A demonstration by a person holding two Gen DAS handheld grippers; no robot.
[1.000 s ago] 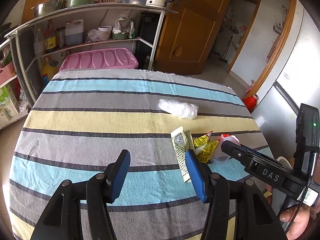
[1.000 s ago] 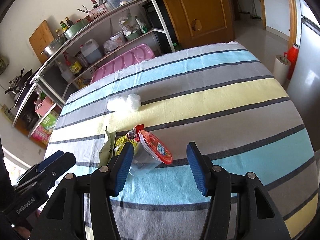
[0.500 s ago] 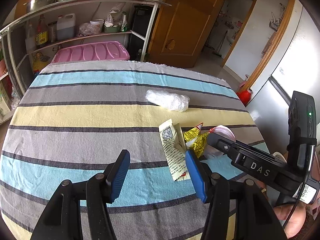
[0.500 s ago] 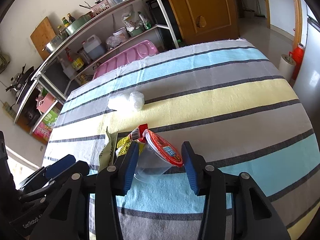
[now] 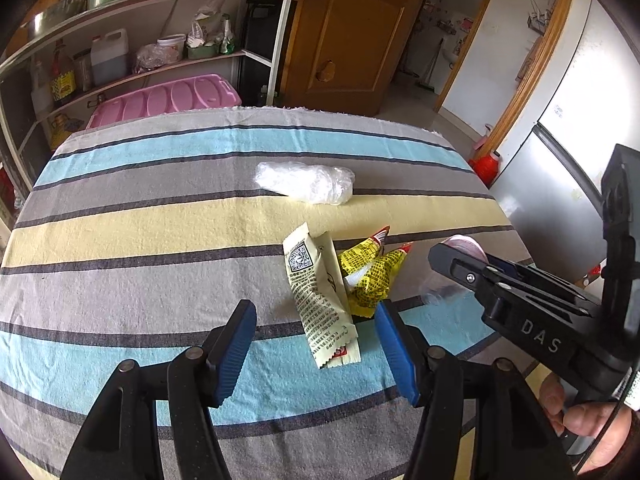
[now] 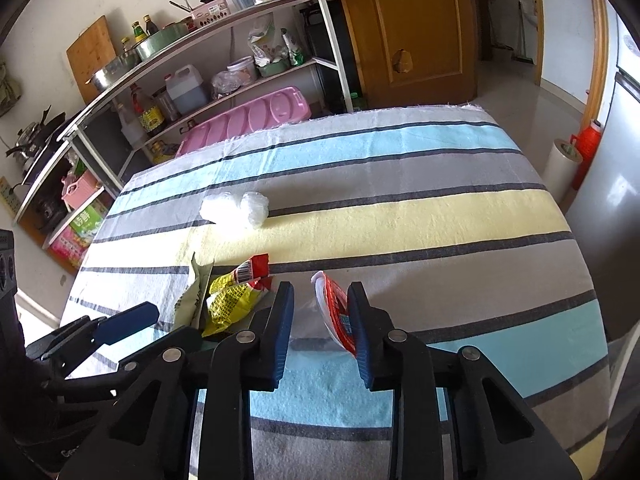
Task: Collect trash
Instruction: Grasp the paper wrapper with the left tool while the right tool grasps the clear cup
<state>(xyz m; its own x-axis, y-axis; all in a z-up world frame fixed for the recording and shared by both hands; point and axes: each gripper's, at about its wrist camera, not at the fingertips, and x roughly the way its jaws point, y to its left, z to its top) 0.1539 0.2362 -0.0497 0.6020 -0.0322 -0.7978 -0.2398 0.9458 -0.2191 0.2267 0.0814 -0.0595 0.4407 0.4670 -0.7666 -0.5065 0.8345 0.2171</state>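
My right tongs (image 6: pixel 320 312) are closing on the clear, red-lidded cup (image 6: pixel 334 312) lying on the striped table (image 6: pixel 400 216), to lift it as trash; my left tongs (image 5: pixel 316 338), opening, straddle the pale wrapper (image 5: pixel 320 300) nearby.

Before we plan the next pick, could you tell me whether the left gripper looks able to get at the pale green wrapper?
Probably yes: the pale green wrapper lies flat and uncovered just ahead of the left gripper, whose jaws are opening.
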